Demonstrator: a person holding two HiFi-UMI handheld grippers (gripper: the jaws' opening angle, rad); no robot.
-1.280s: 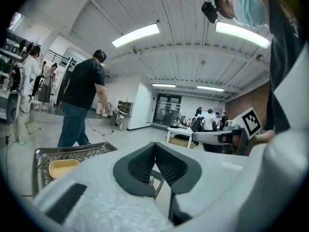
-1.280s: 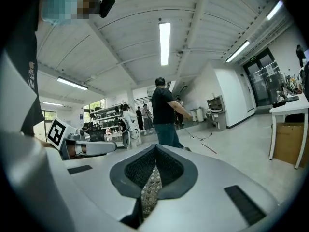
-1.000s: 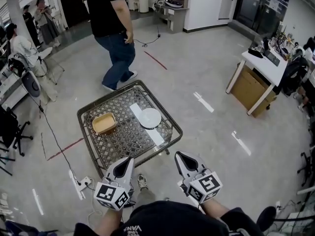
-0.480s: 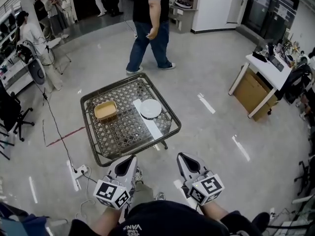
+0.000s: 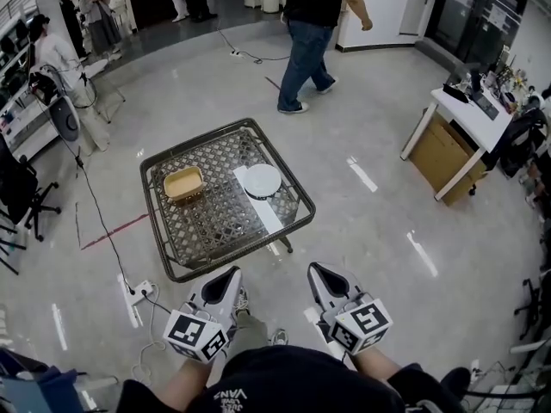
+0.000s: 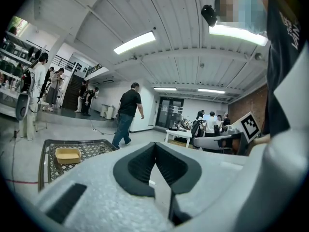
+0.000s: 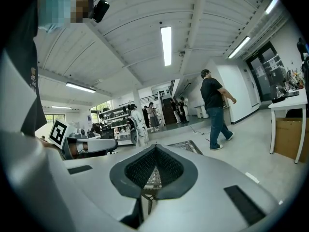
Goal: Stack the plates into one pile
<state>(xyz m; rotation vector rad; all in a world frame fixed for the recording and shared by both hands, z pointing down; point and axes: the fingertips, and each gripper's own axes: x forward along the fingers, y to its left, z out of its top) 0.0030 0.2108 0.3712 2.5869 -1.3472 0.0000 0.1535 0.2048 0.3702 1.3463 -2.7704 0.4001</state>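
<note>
With the left gripper (image 5: 227, 280) and right gripper (image 5: 319, 277) both closed on nothing, well short of the desk (image 5: 153, 218), where the white plate (image 5: 262, 181) lies near a tan dish (image 5: 183, 183), I'd step closer, open the jaws early and take a rim squarely

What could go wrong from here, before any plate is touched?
A power strip and its cable lie on the floor by the table's near left corner: a trip hazard on approach.
The yellow dish is square and walled, the white plate round; stacked, they may sit unsteadily.
A passer-by walks close beyond the table and might cross the workspace.
</note>
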